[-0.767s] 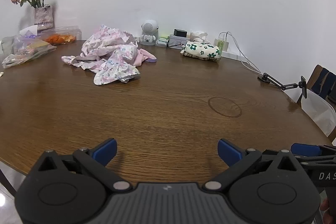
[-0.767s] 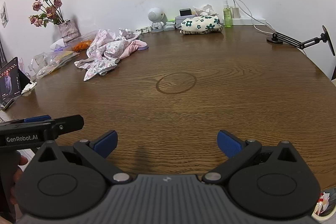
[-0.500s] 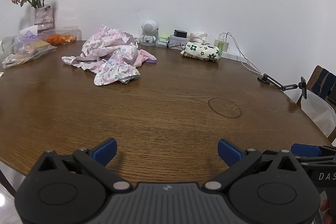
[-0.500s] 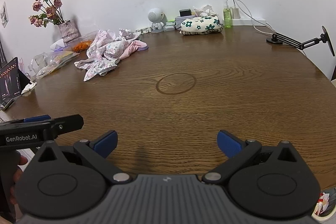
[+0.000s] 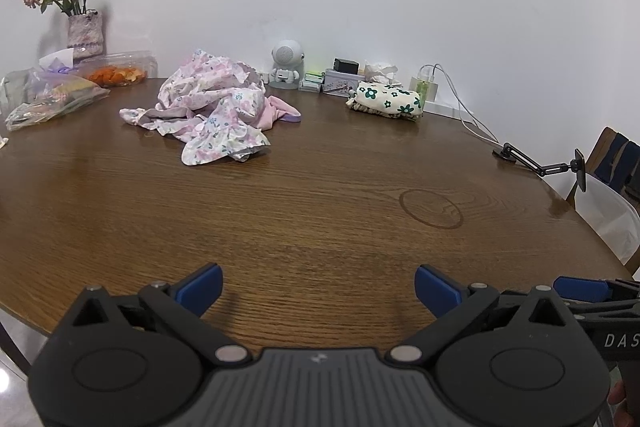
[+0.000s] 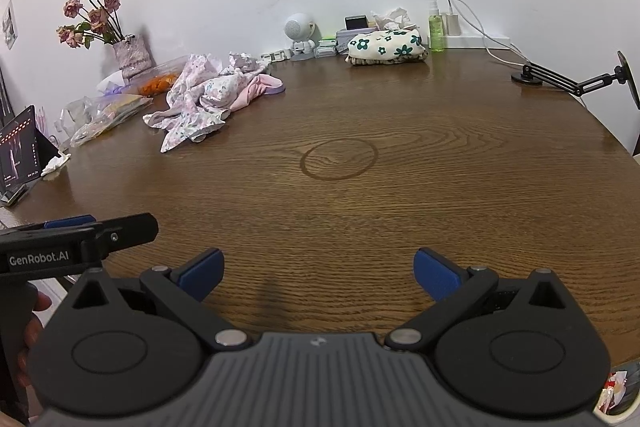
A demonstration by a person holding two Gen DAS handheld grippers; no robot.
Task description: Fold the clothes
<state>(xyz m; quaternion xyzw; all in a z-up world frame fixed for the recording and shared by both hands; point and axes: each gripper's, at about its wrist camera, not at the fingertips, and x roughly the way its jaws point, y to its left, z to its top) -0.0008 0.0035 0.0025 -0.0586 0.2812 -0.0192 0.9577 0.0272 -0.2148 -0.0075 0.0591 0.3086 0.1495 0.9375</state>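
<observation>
A crumpled pile of pink and white floral clothes lies on the far left part of the round wooden table; it also shows in the right wrist view. A folded white garment with green flowers rests by the wall, also seen in the right wrist view. My left gripper is open and empty over the table's near edge. My right gripper is open and empty there too, to the right of the left one. Both are far from the clothes.
A vase of flowers, plastic bags, a small robot figure, boxes, a green bottle and cables line the wall. A black phone arm stands at the right edge. A tablet sits far left.
</observation>
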